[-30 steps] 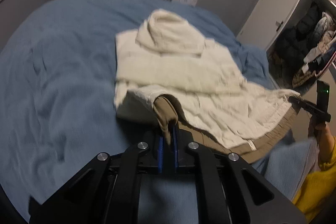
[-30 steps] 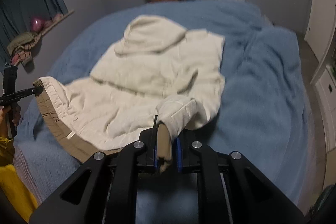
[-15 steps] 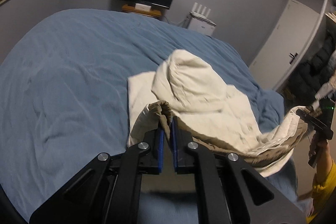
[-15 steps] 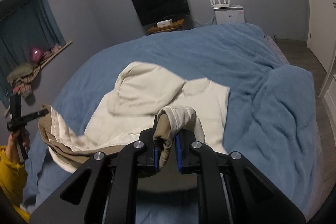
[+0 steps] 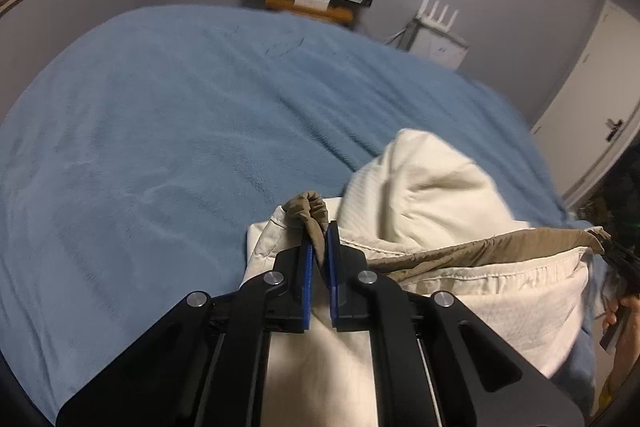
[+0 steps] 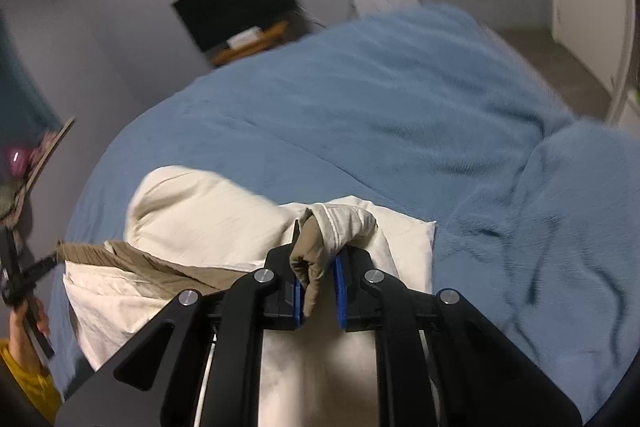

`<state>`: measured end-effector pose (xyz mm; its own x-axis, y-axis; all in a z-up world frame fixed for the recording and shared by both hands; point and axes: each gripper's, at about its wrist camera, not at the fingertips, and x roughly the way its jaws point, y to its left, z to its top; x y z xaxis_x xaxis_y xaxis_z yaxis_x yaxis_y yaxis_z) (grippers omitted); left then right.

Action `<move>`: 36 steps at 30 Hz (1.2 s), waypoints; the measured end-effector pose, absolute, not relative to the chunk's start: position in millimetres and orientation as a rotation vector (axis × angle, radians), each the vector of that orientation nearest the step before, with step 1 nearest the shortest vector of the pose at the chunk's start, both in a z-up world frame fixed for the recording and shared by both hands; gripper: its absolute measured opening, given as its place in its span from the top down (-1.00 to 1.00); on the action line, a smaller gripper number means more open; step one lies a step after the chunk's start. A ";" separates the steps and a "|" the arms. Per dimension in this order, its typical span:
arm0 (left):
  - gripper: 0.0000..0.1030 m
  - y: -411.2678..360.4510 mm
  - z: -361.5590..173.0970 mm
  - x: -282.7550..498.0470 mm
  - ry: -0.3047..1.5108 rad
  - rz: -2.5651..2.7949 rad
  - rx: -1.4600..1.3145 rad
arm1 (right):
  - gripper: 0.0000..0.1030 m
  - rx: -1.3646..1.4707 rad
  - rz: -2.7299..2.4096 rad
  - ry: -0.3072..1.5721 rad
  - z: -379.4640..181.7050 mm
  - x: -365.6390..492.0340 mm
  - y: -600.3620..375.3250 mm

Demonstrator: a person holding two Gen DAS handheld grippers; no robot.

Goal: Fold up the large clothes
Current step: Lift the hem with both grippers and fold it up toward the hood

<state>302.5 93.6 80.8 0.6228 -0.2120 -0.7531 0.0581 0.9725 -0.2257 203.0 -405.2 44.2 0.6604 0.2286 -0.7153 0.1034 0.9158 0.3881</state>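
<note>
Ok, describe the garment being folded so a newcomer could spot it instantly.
Start at the big blue bed that fills most of both views. At its near edge lies a cream hooded jacket with a tan lining, its hem pinched in the left gripper and right gripper. It is the only pale thing on the blue cover.

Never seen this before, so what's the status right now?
Left gripper and right gripper each shut on the cream hooded jacket with tan lining. Hem lifted above the blue fleece blanket. Nothing in the way.
</note>
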 end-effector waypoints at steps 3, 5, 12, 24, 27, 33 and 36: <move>0.87 85.7 55.0 332.4 0.942 -0.126 -0.168 | 0.81 0.477 0.032 0.908 6.6 231.1 -413.4; 0.87 80.2 41.7 349.0 0.965 -0.108 -0.144 | 0.81 0.495 0.015 0.930 -10.3 243.1 -415.8; 0.83 72.0 11.4 366.4 1.018 -0.074 -0.088 | 0.81 0.527 -0.020 0.986 -51.3 255.7 -415.3; -0.55 75.0 47.1 283.4 0.851 -0.172 -0.086 | -0.42 0.399 0.032 0.872 -3.4 197.9 -402.6; -0.64 66.1 50.7 247.9 0.842 -0.203 -0.037 | -0.59 0.296 0.063 0.813 16.2 164.1 -385.6; -0.86 31.0 41.1 154.5 0.856 -0.288 0.081 | -0.81 0.044 0.153 0.792 23.4 78.6 -324.7; -0.87 14.4 30.6 133.2 0.867 -0.324 0.112 | -0.82 -0.012 0.192 0.822 8.7 55.0 -299.3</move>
<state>133.2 14.4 30.6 0.6021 -0.2340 -0.7633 0.3244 0.9453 -0.0340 55.0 -299.3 8.7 0.6641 0.1653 -0.7291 -0.1744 0.9826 0.0640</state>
